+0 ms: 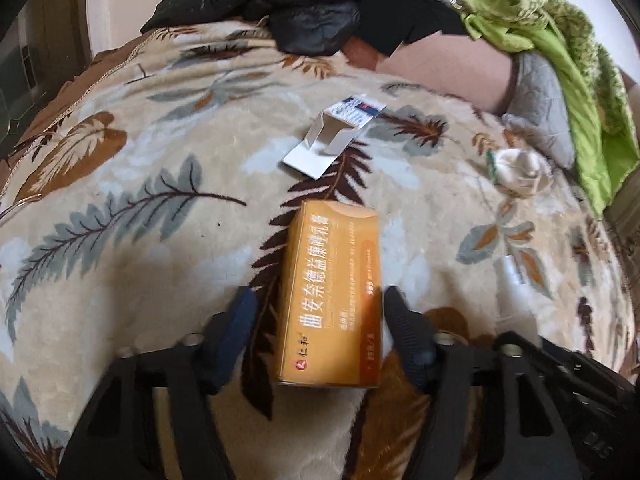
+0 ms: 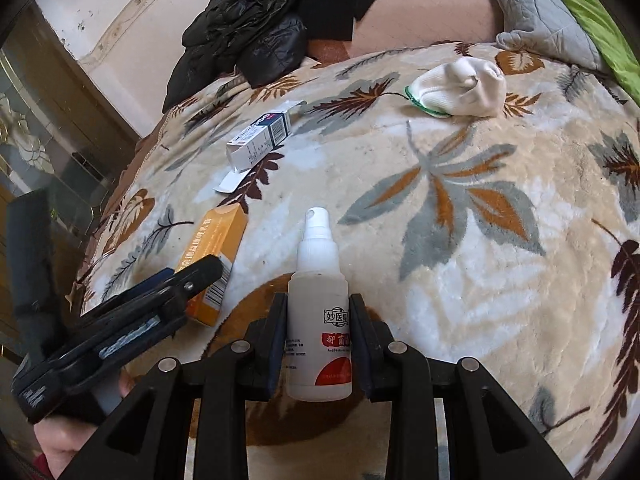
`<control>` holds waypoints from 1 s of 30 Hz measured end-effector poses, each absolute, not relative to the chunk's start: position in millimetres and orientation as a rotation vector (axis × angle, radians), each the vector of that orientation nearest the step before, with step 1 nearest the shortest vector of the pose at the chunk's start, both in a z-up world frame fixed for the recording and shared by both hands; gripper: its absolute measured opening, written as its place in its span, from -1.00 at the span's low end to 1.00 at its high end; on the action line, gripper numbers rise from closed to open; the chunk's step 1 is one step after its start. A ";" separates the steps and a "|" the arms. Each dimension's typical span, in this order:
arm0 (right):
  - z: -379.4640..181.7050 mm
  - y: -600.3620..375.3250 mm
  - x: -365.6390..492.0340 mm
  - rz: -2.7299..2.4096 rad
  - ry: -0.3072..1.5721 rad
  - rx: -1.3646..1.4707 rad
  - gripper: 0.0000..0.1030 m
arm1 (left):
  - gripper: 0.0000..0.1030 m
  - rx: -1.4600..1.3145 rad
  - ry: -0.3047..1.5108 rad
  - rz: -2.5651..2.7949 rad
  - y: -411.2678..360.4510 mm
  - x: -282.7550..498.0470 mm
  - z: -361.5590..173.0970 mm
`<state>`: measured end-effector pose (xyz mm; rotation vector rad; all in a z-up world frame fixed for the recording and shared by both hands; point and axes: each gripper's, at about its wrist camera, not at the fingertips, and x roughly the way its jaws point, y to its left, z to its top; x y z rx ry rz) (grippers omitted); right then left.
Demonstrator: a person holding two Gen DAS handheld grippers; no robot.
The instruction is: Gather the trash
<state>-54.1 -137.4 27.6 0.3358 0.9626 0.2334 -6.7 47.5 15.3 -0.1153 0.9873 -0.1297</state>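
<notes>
Right gripper [image 2: 318, 336] has the spray bottle [image 2: 319, 312] clamped, both pads flat against its sides, nozzle pointing to twelve o'clock over the leaf-print blanket [image 2: 460, 280]. That one is held firm.

Left gripper [image 1: 316, 320] straddles the orange box [image 1: 332, 296], which lies lengthwise on the blanket, running from six toward twelve. The right finger [image 1: 404, 320] sits at the box's edge; the left finger [image 1: 236, 320] stands clear, with a strip of blanket showing between it and the box. So the jaws are part open around it, not pressing yet.

From the right wrist view, the left gripper [image 2: 200, 276] comes in at eight o'clock, over the near end of the orange box [image 2: 216, 256], with a hand [image 2: 60, 448] low at seven.

Beyond, at eleven o'clock from the bottle, a white carton [image 2: 260, 136] lies with its flap open. At one o'clock rests a balled white sock [image 2: 460, 88]. A black bag [image 2: 248, 28] is heaped at the blanket's far edge near twelve, and green cloth [image 1: 560, 60] drapes at two o'clock in the left wrist view.
</notes>
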 end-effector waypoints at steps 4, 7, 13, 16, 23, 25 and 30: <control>26.9 -142.3 -52.9 0.221 0.945 0.327 -0.38 | 0.00 -0.088 0.974 -0.104 43.2 -7.2 13.9; 31.2 -144.7 -52.6 0.216 0.913 0.319 -0.38 | 0.00 -0.089 0.919 -0.087 44.0 -13.8 22.5; 47.8 -141.7 -58.6 0.220 0.822 0.283 -0.38 | 0.00 -0.059 0.755 -0.040 49.8 -37.1 53.6; 51.5 -138.7 -59.8 0.229 0.802 0.274 -0.38 | 0.00 -0.040 0.709 -0.014 53.7 -43.9 61.9; 50.6 -137.4 -56.0 0.223 0.800 0.283 -0.38 | 0.00 -0.030 0.702 -0.007 56.6 -46.4 64.0; 49.6 -138.0 -55.6 0.219 0.801 0.286 -0.38 | 0.00 -0.024 0.698 -0.011 54.9 -47.5 64.7; 49.2 -140.2 -55.4 0.215 0.801 0.296 -0.38 | 0.00 0.002 0.686 -0.022 47.3 -50.5 65.4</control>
